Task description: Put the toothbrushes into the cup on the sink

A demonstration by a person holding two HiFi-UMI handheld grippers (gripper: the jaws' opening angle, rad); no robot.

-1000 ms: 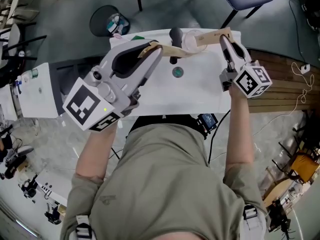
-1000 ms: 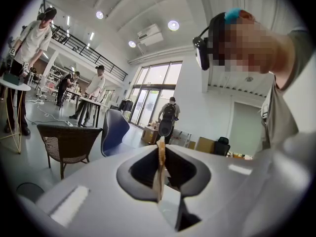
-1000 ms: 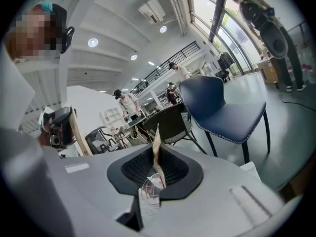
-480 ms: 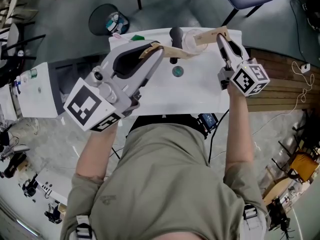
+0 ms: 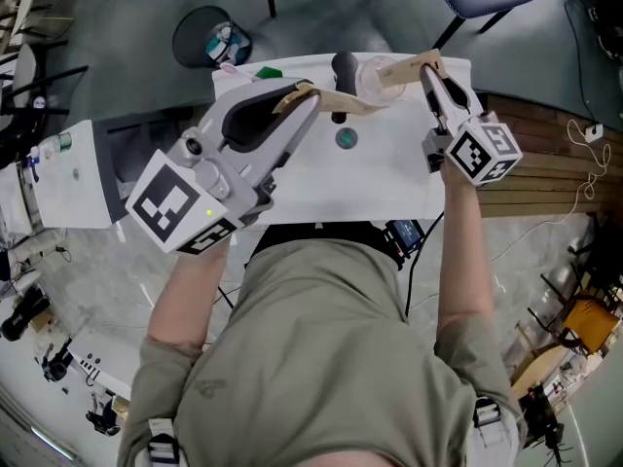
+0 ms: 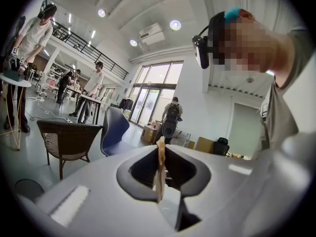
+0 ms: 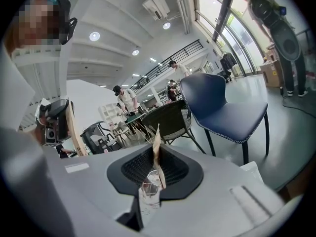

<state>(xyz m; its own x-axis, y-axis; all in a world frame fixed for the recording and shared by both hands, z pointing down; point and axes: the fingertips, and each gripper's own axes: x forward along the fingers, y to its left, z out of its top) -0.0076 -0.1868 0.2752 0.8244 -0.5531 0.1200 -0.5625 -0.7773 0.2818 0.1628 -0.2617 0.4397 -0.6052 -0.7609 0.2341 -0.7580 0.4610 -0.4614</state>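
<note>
Shells of left gripper point(image 5: 308, 92) and right gripper point(image 5: 426, 66): smooth matt grey plastic. Black recesses, finely ribbed on the right one. Held toothbrush point(image 5: 341, 101) in left and toothbrush point(image 5: 404, 68) in right: tan, matt, raw-wood look. At right gripper's tips, cup point(image 5: 370, 86): clear, glossy. Beneath both, sink point(image 5: 370, 178): white gloss.

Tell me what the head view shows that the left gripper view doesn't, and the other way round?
Only the head view shows the white sink, its drain, the clear cup beside the faucet, and the right claw shut on a second toothbrush. Only the left gripper view shows a wicker chair, people standing at tables, and tall windows. Both show the left claw shut on a wooden toothbrush.
</note>
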